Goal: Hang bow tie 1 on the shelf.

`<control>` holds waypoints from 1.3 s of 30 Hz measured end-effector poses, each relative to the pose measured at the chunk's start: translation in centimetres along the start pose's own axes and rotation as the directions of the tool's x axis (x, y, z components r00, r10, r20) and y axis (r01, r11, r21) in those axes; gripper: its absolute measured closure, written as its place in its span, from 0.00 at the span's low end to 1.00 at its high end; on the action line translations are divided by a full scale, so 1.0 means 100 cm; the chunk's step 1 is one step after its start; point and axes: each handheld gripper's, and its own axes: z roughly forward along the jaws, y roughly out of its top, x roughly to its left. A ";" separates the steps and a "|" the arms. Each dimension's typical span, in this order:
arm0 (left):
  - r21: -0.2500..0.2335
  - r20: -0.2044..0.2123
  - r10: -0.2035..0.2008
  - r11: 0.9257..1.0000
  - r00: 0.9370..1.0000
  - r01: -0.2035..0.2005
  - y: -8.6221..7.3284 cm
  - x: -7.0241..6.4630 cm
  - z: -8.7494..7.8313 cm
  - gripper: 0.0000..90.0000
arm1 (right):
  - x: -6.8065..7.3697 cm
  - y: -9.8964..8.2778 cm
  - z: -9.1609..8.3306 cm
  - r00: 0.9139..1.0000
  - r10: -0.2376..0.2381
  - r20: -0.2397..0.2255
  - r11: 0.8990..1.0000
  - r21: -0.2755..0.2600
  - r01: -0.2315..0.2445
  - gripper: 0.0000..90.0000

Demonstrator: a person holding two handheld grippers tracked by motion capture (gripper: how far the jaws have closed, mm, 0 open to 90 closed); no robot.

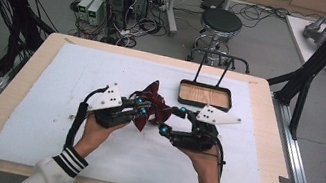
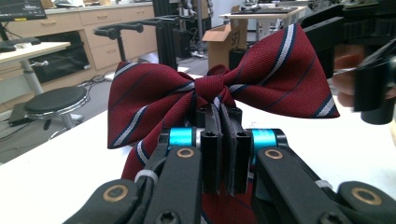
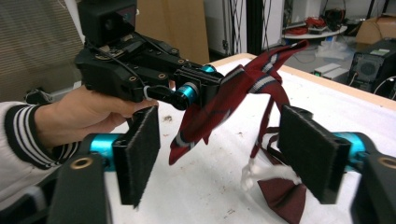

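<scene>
My left tongs are clamped together on the knot of the burgundy striped bow tie, holding it up off the desk with its two wings spread to either side of my jaws. In the high view the bow tie hangs between my two hands, in front of the small wooden tray and to its left, well short of it.

My right tongs stand wide apart, gripping nothing. Looking along them, I see the tie's thin neck strap dangling from the knot down to the desk, with a white tag and a loose fold of burgundy cloth lying near my right jaw.

I judge this to be the handover or tidying step: one hand has the tie lifted by its centre, and the other is lined up to take the trailing part. The next move calls for bringing my right tongs in around the hanging strap, or around one wing, and closing on it without tugging against my left grip. If the tray is where it goes, the strap needs gathering first so that it doesn't drag or catch on the tray's rim.
</scene>
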 end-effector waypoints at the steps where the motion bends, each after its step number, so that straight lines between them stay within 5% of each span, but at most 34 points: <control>1: 0.002 0.003 0.004 1.000 1.000 -0.004 0.000 -0.001 0.000 0.96 | 0.000 0.000 0.001 1.000 0.001 0.002 1.000 0.000 -0.001 0.37; 14: 0.009 0.026 0.014 1.000 1.000 -0.014 -0.002 -0.006 0.003 0.96 | -0.002 0.001 0.001 1.000 -0.013 0.015 1.000 0.015 0.013 0.94; 25: 0.017 0.042 0.001 1.000 0.999 -0.002 -0.003 -0.005 0.003 0.94 | -0.002 0.001 0.001 1.000 -0.006 0.024 1.000 0.022 0.005 0.97; 30: 0.006 0.048 -0.050 0.999 0.998 0.050 -0.004 -0.002 0.003 0.56 | -0.003 0.002 0.000 0.999 -0.007 0.038 1.000 0.020 0.007 0.97; 34: 0.003 0.033 -0.044 0.999 0.998 0.044 -0.005 0.000 0.002 0.21 | -0.004 0.002 -0.003 0.999 -0.006 0.054 1.000 0.006 0.005 0.97; 39: 0.005 0.035 -0.034 0.999 0.999 0.034 -0.009 0.005 -0.007 0.15 | -0.008 0.003 -0.009 0.997 0.003 0.079 1.000 -0.017 -0.001 0.97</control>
